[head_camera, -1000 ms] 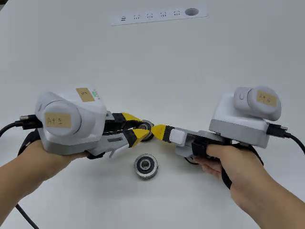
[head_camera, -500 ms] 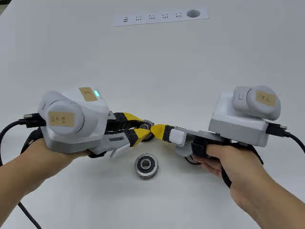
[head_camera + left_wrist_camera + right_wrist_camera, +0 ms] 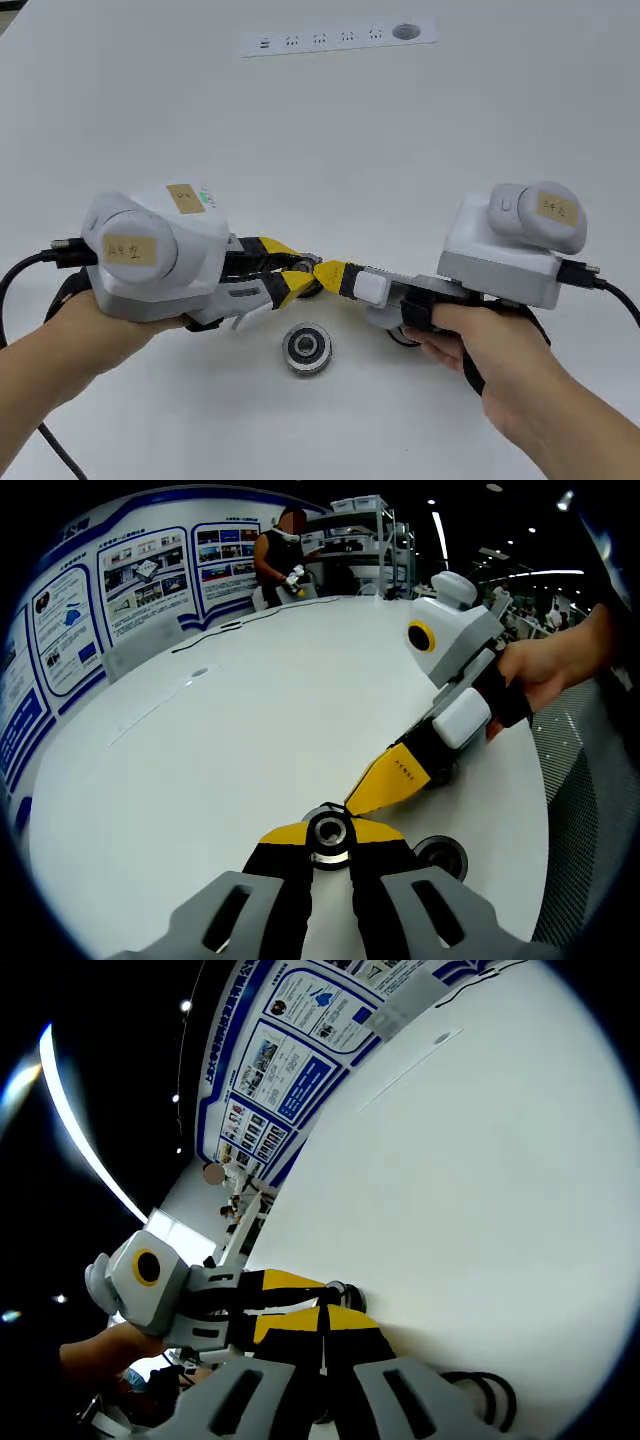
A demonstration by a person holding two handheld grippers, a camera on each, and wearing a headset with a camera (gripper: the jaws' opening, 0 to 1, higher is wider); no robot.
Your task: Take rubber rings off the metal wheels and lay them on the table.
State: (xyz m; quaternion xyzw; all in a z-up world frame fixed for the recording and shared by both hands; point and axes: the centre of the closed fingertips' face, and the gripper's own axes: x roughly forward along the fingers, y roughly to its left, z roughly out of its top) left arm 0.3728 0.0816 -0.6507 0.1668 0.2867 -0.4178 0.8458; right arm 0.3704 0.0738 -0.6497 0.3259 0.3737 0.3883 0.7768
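Observation:
My left gripper (image 3: 298, 276) is shut on a small metal wheel (image 3: 330, 830) with a black rubber ring around its rim, holding it just above the table. My right gripper (image 3: 326, 272) comes in from the right. Its yellow jaws are closed together, pinching that wheel's rubber rim (image 3: 352, 806). In the right gripper view the held wheel (image 3: 345, 1292) sits at the tips of my right gripper (image 3: 335, 1314). A second wheel (image 3: 307, 347) lies flat on the table below the two grippers, ring still on. A loose black rubber ring (image 3: 480, 1392) lies under my right hand.
A white power strip (image 3: 338, 37) lies at the far edge of the white table (image 3: 330, 150). In the left gripper view a person (image 3: 282, 555) stands beyond the table, with shelves behind.
Both grippers stay locked on the wheel in almost the same place. The head view has shifted slightly.

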